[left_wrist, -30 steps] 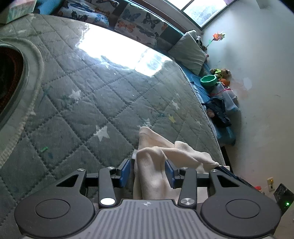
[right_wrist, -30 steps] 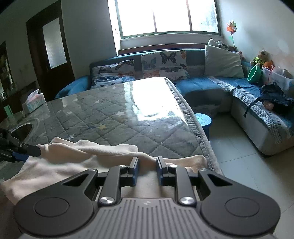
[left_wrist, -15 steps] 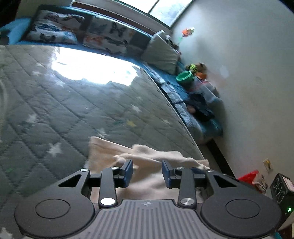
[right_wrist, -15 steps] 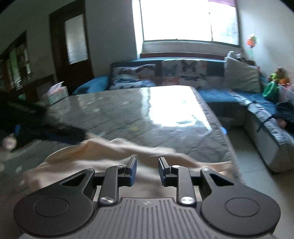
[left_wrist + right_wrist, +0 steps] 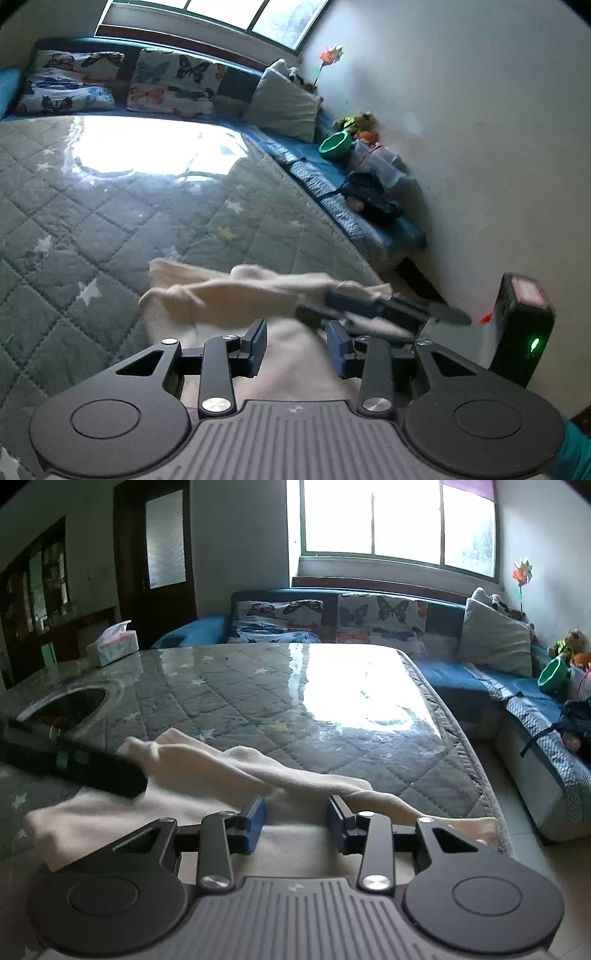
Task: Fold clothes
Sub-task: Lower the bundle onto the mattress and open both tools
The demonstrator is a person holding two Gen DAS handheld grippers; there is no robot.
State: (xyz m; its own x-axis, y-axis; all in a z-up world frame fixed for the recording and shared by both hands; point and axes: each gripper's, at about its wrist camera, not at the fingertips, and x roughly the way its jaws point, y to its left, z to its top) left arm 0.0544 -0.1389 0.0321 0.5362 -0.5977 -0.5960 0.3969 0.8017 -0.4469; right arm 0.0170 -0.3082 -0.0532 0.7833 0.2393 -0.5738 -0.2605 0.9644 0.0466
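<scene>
Quilted star-patterned table cover (image 5: 236, 694), sofa behind. Cream garment (image 5: 221, 771) lies crumpled at lower centre: soft, light, limp; best pinched at a hem corner. Right gripper (image 5: 295, 821) jaws opening, gripping nothing; left gripper (image 5: 297, 347) part-open over cloth, unclamped.

Right claw (image 5: 373, 310) motion-blurred; cream cloth (image 5: 207, 812) near edge hidden behind claw bodies.
</scene>
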